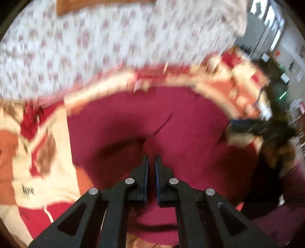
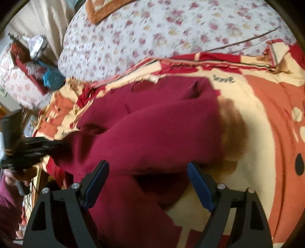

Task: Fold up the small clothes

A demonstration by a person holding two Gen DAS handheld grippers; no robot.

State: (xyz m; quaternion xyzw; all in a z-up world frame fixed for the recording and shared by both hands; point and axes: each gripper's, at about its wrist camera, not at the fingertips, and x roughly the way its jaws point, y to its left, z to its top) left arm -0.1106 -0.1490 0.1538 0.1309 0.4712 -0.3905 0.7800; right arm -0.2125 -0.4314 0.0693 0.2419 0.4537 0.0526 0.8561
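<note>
A maroon garment [image 1: 171,122] lies on a red, cream and orange blanket [image 1: 49,167] on a bed. My left gripper [image 1: 152,158] is shut on a pinch of the maroon fabric, which puckers at its fingertips. In the right wrist view the garment [image 2: 152,129] is partly doubled over, with one layer lifted at the left where the left gripper [image 2: 55,145] holds it. My right gripper [image 2: 147,167] is open, its blue pads wide apart over the near part of the garment, gripping nothing. Both views are motion-blurred.
A white floral bedsheet [image 2: 162,28] covers the bed beyond the blanket [image 2: 266,106]. An orange-bordered cloth [image 2: 99,9] lies at the far edge. Clutter and a small floral-covered table [image 2: 21,82] stand left of the bed. Room furniture [image 1: 276,38] shows at right.
</note>
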